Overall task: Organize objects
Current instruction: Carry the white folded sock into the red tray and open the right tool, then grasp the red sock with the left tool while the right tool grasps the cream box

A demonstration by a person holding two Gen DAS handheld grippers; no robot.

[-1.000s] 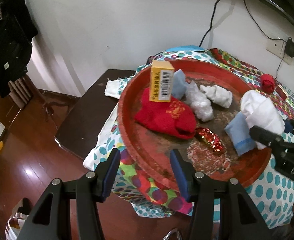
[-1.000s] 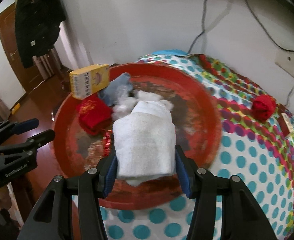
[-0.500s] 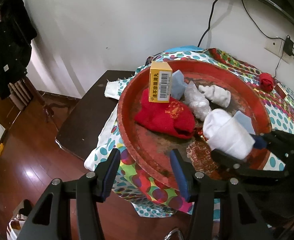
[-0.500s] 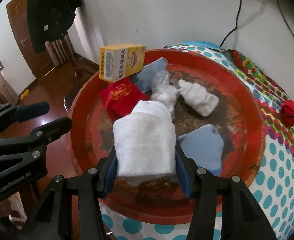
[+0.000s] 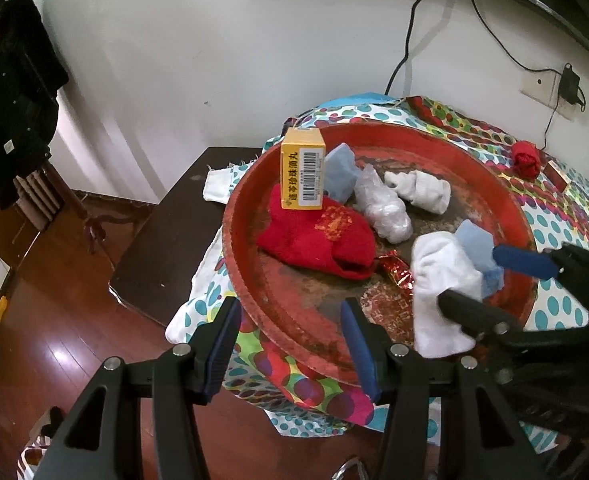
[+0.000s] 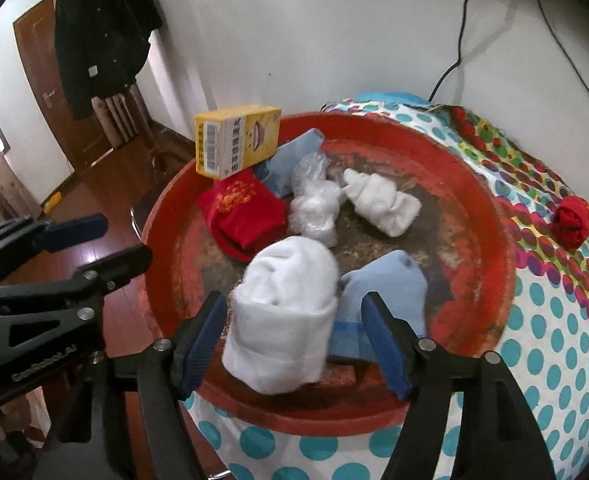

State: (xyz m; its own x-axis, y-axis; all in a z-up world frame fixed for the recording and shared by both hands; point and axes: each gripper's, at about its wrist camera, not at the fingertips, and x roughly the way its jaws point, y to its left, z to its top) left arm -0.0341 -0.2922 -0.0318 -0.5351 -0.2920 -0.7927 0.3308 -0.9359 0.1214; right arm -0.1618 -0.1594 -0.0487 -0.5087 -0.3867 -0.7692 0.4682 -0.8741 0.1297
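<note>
Step in hand: release of the white rolled towel (image 6: pixel 284 312) into the red tray (image 6: pixel 490 240); the right gripper (image 6: pixel 294 340) has its jaws opening, with the towel between them and a gap showing on both sides.
Right gripper state: parting and no longer pressing the towel, judged from the right wrist view.
Towel position: inside the tray near its front rim, leaning against the light blue cloth (image 6: pixel 382 296) on its right, and just in front of the red sock (image 6: pixel 242 216).
Left gripper state: the left gripper (image 5: pixel 290 336) stands fairly wide and empty, hovering over the tray's near edge and the spotted tablecloth (image 5: pixel 306 392).
Tray contents: yellow box (image 6: pixel 236 140), clear plastic bundle (image 6: pixel 314 208) and a second white roll (image 6: pixel 380 202), all toward the far side.
Outside the tray: a red yarn ball (image 6: pixel 573 220) lies on the cloth, well apart.
Next move, judged: draw the right gripper back clear without dragging the towel, then go for the yarn ball.
</note>
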